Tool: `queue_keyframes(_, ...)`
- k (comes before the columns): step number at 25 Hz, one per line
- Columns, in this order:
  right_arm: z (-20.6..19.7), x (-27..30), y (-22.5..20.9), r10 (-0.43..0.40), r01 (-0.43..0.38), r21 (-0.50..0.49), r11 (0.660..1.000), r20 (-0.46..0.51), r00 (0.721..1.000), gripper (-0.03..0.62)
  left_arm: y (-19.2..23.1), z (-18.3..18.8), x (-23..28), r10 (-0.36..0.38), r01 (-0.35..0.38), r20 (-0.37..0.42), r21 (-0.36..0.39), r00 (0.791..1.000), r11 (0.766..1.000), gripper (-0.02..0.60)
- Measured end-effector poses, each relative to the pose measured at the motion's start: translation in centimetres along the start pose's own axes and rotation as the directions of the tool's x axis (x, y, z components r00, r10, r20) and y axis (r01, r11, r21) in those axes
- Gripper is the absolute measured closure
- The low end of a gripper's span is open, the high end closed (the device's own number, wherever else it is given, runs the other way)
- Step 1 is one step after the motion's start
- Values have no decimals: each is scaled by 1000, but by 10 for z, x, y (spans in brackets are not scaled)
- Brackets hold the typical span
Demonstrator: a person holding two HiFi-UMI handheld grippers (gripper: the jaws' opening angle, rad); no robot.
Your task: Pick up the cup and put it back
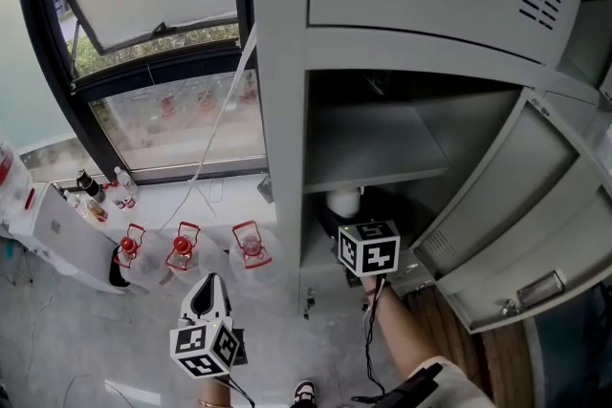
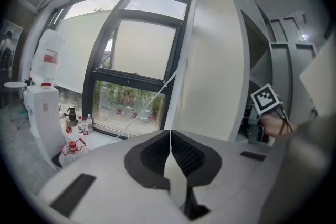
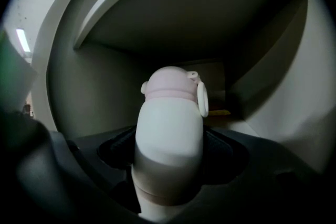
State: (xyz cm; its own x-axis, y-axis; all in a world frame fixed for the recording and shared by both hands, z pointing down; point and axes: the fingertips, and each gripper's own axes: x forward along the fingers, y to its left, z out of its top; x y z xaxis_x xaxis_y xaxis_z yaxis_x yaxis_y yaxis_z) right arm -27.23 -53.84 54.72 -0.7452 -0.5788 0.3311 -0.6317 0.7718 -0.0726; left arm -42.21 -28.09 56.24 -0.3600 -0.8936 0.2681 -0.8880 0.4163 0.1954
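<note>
The cup point(image 3: 170, 134) is white with a pale pink lid and a small side loop. It stands upright between the jaws of my right gripper point(image 3: 169, 165), whose pads press on its sides. In the head view the cup point(image 1: 342, 202) shows inside the lower compartment of the grey metal cabinet point(image 1: 283, 91), just beyond the right gripper's marker cube point(image 1: 368, 246); whether it rests on the compartment floor is hidden. My left gripper point(image 2: 169, 139) is shut with nothing in it, held low outside the cabinet point(image 1: 205, 299), pointing toward the window.
The cabinet's door point(image 1: 516, 215) hangs open at the right. A shelf point(image 1: 368, 148) sits above the cup's compartment. Several red-capped bottles point(image 1: 182, 248) stand on the floor by the window point(image 1: 177, 119). A white appliance point(image 1: 57, 234) is at the left.
</note>
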Motion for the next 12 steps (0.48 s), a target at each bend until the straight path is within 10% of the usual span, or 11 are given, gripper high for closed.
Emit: queue_keyframes(12, -4, -11, 1, -1, 0, -47, 999, -2, 1000, 243, 0, -4, -7, 3, -3, -14, 1, 1000, 1000, 571)
